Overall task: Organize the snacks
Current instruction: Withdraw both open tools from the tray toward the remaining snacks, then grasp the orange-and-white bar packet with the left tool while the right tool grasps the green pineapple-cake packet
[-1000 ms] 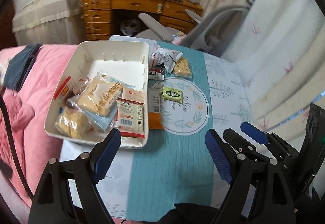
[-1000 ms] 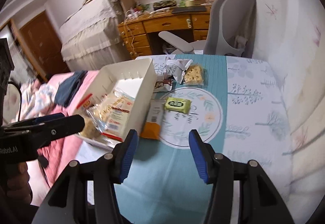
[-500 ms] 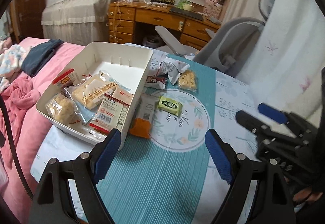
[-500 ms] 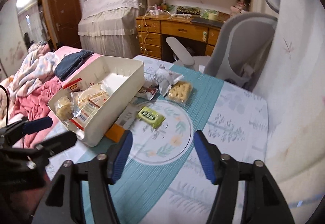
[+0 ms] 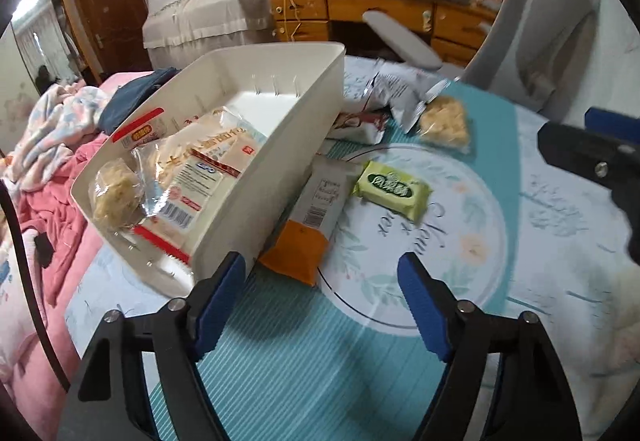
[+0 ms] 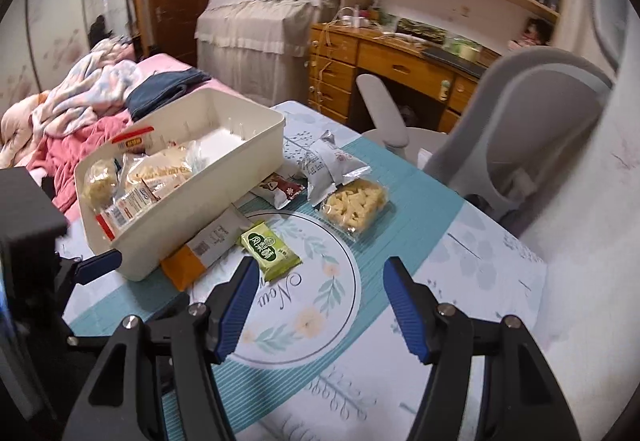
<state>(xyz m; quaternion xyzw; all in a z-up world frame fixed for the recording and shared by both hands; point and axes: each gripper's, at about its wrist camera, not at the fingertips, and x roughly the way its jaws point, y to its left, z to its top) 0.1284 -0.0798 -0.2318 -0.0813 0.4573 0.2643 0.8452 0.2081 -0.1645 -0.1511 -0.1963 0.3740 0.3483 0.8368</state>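
Note:
A white bin (image 5: 296, 145) (image 6: 192, 217) on the table holds several snack packs. Loose on the table beside it lie a grey-and-orange packet (image 5: 316, 217) (image 6: 204, 245), a green snack bar (image 5: 392, 189) (image 6: 270, 251), a clear bag of yellow crackers (image 5: 444, 121) (image 6: 354, 207), a dark red packet (image 5: 360, 123) (image 6: 282, 189) and a grey-white packet (image 5: 400, 89) (image 6: 326, 165). My left gripper (image 5: 320, 293) is open and empty, low over the table just in front of the orange packet. My right gripper (image 6: 318, 301) is open and empty, near the green bar.
The table carries a teal floral cloth (image 5: 280, 353). A grey office chair (image 6: 520, 113) stands at the far side, a wooden desk (image 6: 400, 61) behind it. A bed with pink bedding and clothes (image 6: 80, 101) lies left of the table.
Both grippers have dropped lower and moved forward toward the loose snacks, which now loom larger. Both stay open and empty; no snack has moved.

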